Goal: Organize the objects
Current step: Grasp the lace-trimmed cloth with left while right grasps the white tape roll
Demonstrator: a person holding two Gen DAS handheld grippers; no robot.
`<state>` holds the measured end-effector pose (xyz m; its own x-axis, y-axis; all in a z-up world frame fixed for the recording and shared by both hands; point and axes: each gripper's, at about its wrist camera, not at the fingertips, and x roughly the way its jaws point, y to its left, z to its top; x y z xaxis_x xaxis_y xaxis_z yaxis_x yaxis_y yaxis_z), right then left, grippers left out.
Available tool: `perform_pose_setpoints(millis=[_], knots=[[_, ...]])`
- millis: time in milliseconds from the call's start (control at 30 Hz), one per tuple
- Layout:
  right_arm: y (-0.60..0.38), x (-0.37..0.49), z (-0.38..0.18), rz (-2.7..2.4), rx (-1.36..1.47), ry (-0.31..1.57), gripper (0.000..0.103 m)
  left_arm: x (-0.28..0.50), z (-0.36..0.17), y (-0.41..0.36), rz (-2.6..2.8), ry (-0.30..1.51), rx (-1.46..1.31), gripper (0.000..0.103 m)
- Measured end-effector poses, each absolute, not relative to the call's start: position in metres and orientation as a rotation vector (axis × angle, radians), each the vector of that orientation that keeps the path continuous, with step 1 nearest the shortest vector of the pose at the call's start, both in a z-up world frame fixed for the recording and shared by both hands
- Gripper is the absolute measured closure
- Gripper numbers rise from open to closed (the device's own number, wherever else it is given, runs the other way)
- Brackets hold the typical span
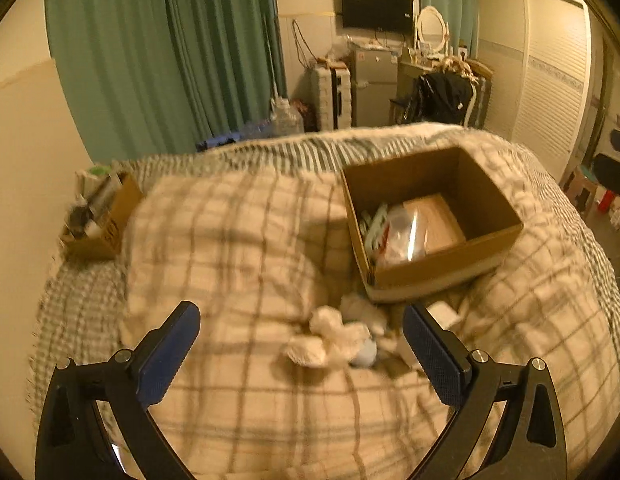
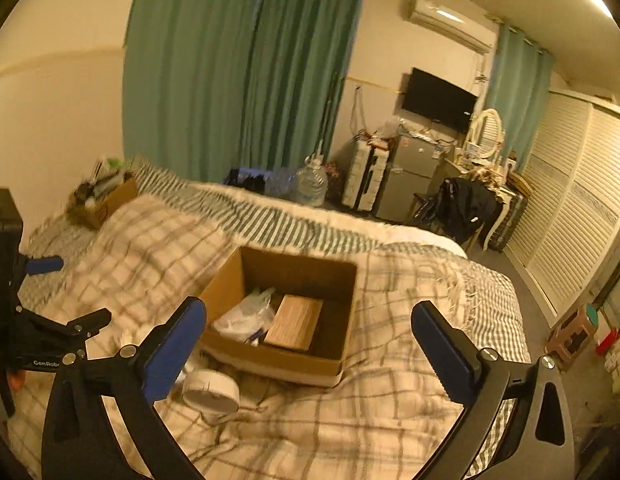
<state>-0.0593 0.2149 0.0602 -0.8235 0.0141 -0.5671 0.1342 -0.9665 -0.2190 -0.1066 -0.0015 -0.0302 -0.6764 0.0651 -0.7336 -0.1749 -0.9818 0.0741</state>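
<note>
An open cardboard box (image 1: 432, 222) sits on the plaid blanket (image 1: 238, 240) of a bed, toward its middle. Inside lie a clear plastic bag (image 1: 402, 236) with some pale packets against one wall and a flat tan packet (image 2: 296, 322) beside it on the box floor. Just in front of the box, on the blanket, lies a heap of crumpled white stuff (image 1: 330, 338) (tissue or cloth, too blurred to tell) with a small pale blue thing (image 1: 366, 356) touching it. A round white roll (image 2: 212, 390) lies on its side close to the box's near wall.

The left gripper (image 1: 302, 346) hangs above the blanket with its blue-padded jaws wide apart and nothing between them; the white heap shows in the gap, lower down on the bed. The right gripper (image 2: 310, 342) is likewise spread wide and empty, with the box seen between its jaws, untouched.

At the far corner of the bed, by the wall, stands a second, smaller cardboard box (image 1: 104, 224) crowded with upright things. Behind the bed hang green curtains (image 2: 238, 76). Farther off are a large water bottle (image 2: 312, 184) on the floor, a small grey fridge (image 2: 410, 180), a wall television (image 2: 438, 98) and white slatted wardrobe doors (image 2: 574, 200).
</note>
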Motion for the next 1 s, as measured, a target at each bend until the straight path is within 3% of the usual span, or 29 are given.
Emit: perform_pose_setpoints(millis=[233, 500, 567, 633, 667, 767, 1000], knots=[[0.205, -0.093, 0.008, -2.889, 1.014, 0.365, 0.0, -0.12, -0.073, 0.004, 2.773, 0.188, -1.258, 0.0], [0.202, -0.117, -0.058, -2.832, 1.119, 0.317, 0.0, -0.144, -0.13, 0.022, 2.715, 0.293, -1.361, 0.003], [0.203, -0.118, -0.067, -2.823, 1.144, 0.319, 0.0, -0.149, -0.138, 0.024, 2.685, 0.294, -1.387, 0.02], [0.202, -0.118, -0.075, -2.804, 1.167, 0.297, 0.0, -0.153, -0.144, 0.022, 2.665, 0.277, -1.421, 0.068], [0.201, -0.118, -0.079, -2.79, 1.176, 0.289, 0.0, -0.154, -0.145, 0.02, 2.652, 0.256, -1.433, 0.079], [0.196, -0.115, -0.085, -2.749, 1.198, 0.262, 0.0, -0.148, -0.137, 0.01, 2.646, 0.156, -1.404, 0.087], [0.175, -0.115, -0.094, -2.684, 1.251, 0.232, 0.001, -0.119, -0.104, -0.004, 2.706, 0.083, -1.326, 0.087]])
